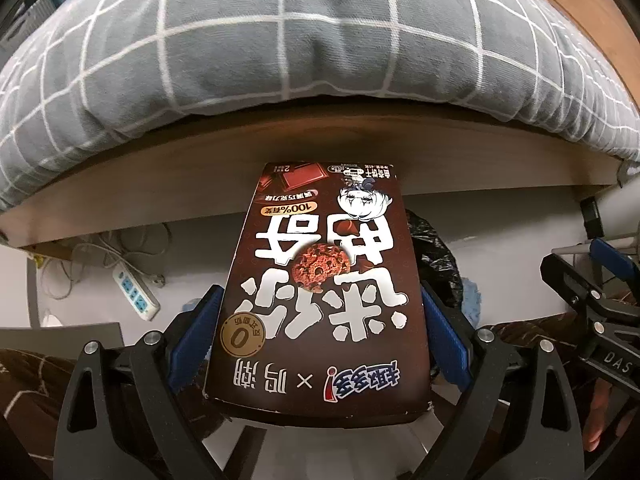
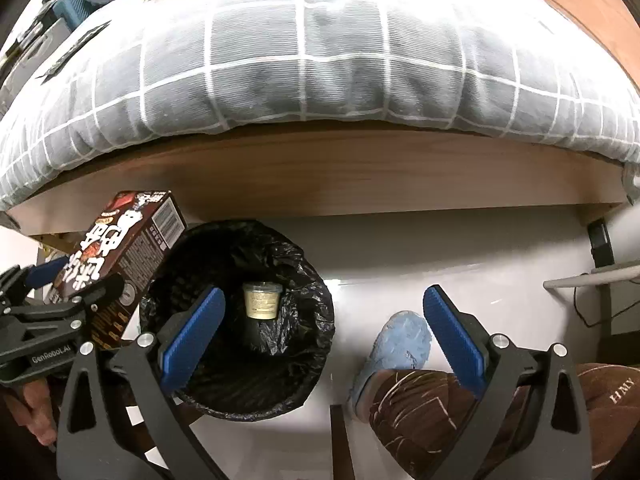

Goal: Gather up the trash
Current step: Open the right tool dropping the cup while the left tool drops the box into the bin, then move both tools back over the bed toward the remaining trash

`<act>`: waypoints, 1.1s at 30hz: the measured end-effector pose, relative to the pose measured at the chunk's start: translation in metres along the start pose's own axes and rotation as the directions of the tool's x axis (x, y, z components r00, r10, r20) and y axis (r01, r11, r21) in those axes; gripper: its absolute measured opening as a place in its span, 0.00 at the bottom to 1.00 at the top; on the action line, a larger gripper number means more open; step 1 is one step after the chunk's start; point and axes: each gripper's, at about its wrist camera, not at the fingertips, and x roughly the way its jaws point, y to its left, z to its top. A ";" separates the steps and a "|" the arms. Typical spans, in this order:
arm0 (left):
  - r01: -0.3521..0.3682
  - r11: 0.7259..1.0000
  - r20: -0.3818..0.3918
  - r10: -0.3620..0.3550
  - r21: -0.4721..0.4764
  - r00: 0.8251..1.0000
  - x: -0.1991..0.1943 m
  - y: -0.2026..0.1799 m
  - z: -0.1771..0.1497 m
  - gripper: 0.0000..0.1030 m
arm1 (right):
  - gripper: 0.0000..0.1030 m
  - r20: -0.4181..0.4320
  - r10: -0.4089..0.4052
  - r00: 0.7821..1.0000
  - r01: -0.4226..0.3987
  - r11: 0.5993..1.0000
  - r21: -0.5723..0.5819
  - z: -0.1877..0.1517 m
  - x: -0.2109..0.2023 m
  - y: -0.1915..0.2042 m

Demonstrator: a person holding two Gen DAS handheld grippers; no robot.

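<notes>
1. Across the top of both views lies the bed — a wooden side rail under a grey duvet with a white grid pattern, whose edge bulges over the rail.
2. Below the rail, on the pale floor, stands a round trash bin lined with a black bag; its mouth is open upward and sits close to the bed's side rail.
3. At the bottom of the bin rests a small cream-labelled cup, upright as far as the right wrist view shows.
4. The left gripper is clamped on a dark brown cookie box — its blue pads press the box's two long sides, with the printed face turned to the camera and the lettering upside down.
5. From the right wrist view the cookie box is tilted, its barcode end raised toward the bed rail, held just beside the bin's left rim and partly above it; it is not inside the bin.
6. The right gripper has its fingers spread wide with nothing between them; the left finger overlaps the bin's mouth, and the right finger is over the floor.
7. Near the right finger, a foot in a blue slipper stands on the floor, with a brown patterned trouser leg above it.
8. Under the bed's left end a white power strip with blue sockets lies among cables.
</notes>
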 end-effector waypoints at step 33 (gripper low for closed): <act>-0.053 0.992 0.210 0.075 -0.113 0.975 -0.090 0.052 0.014 0.94 | 0.93 0.232 0.034 0.972 -0.021 0.998 -0.057 0.046 -0.085 0.029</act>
